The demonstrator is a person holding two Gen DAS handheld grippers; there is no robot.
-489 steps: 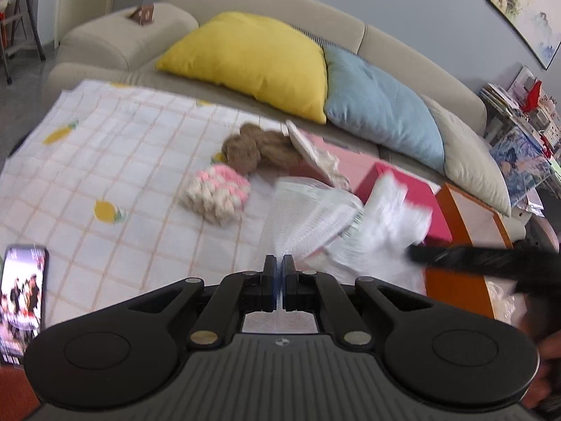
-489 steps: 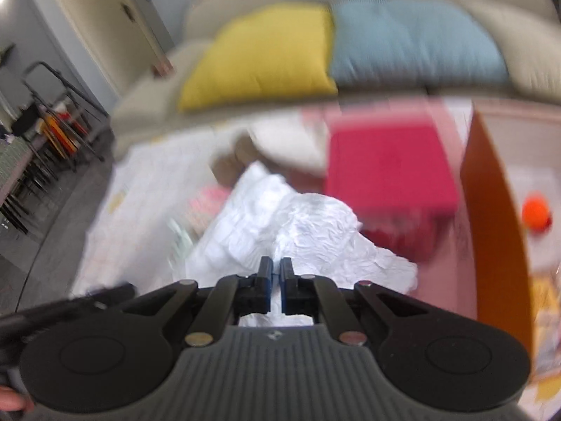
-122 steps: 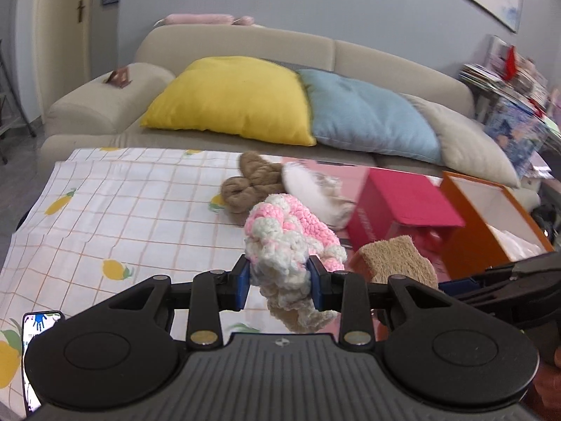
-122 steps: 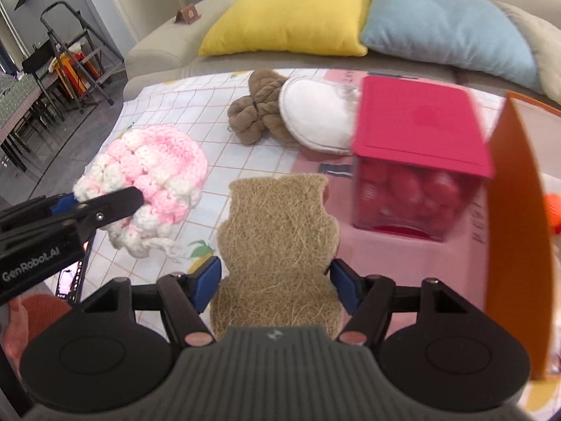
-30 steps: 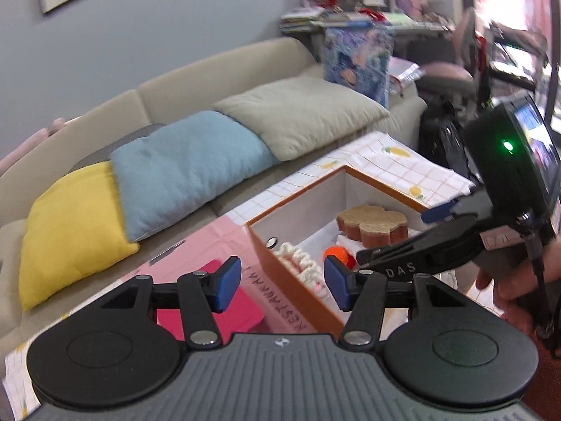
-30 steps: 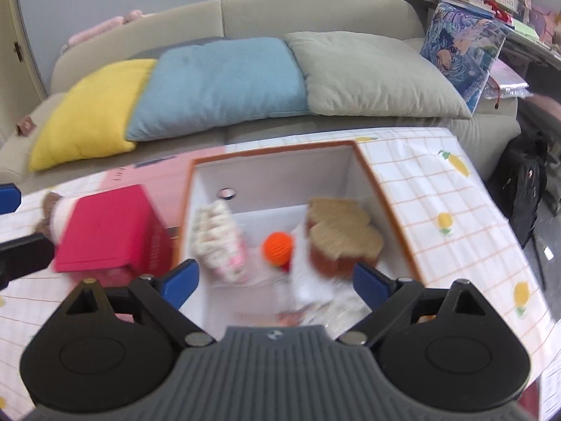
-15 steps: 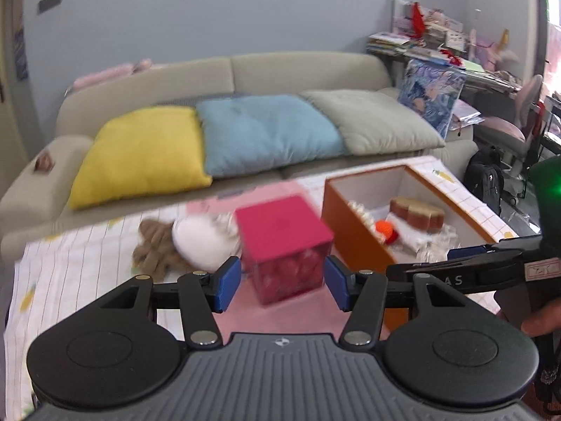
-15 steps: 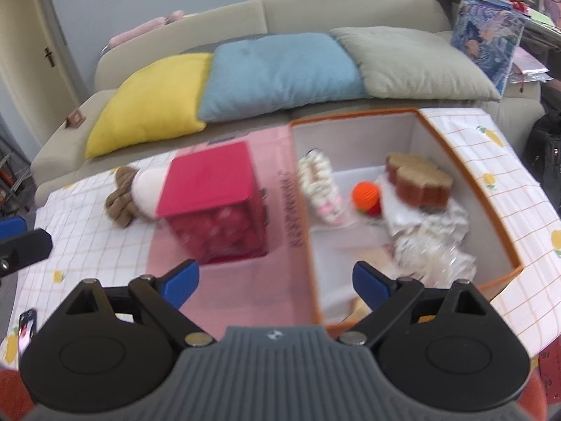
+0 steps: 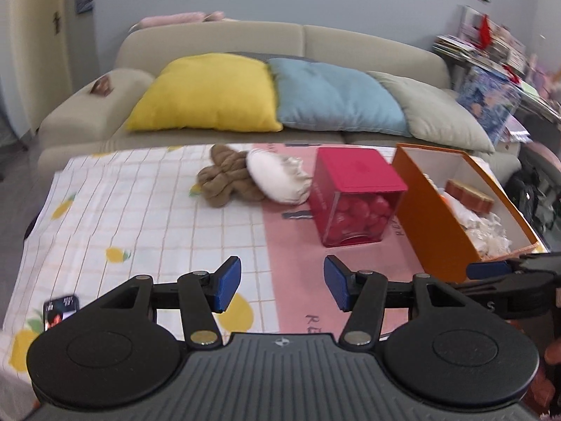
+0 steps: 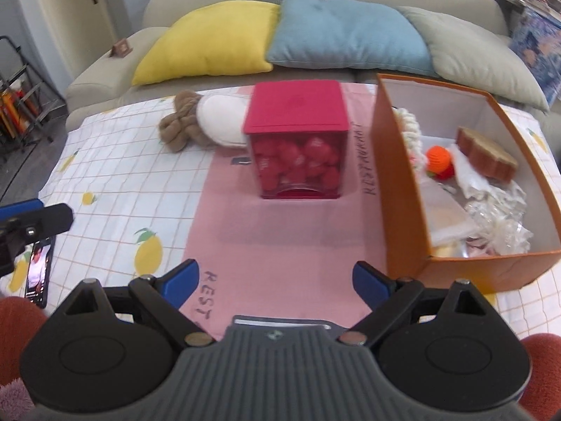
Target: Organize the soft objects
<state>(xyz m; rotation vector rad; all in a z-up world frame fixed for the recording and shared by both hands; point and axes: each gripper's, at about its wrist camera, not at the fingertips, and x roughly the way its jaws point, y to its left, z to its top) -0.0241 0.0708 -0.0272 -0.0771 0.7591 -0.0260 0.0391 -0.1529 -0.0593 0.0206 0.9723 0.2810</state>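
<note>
A brown knitted skein (image 9: pixel 224 179) (image 10: pixel 177 124) and a white slipper (image 9: pixel 277 177) (image 10: pixel 219 119) lie together at the far side of the checked tablecloth. The orange box (image 9: pixel 431 224) (image 10: pixel 396 182) on the right holds a pink-white knit piece (image 10: pixel 408 133), an orange ball (image 10: pixel 438 156), a loofah pad (image 10: pixel 485 154) and crumpled white plastic (image 10: pixel 498 207). My left gripper (image 9: pixel 282 287) hangs open and empty above the cloth, well short of the skein. My right gripper (image 10: pixel 280 282) is open wide and empty over the pink mat (image 10: pixel 280 238), left of the box.
A red-lidded clear cube of red balls (image 9: pixel 354 198) (image 10: pixel 298 144) stands between slipper and box. A phone (image 10: pixel 38 270) lies at the cloth's near left edge. Behind the table runs a sofa with yellow (image 9: pixel 207 93), blue (image 9: pixel 333 96) and grey cushions.
Both grippers have swung left and back from over the orange box toward the table's middle. The skein and slipper have come into view. Both stay open and empty.
</note>
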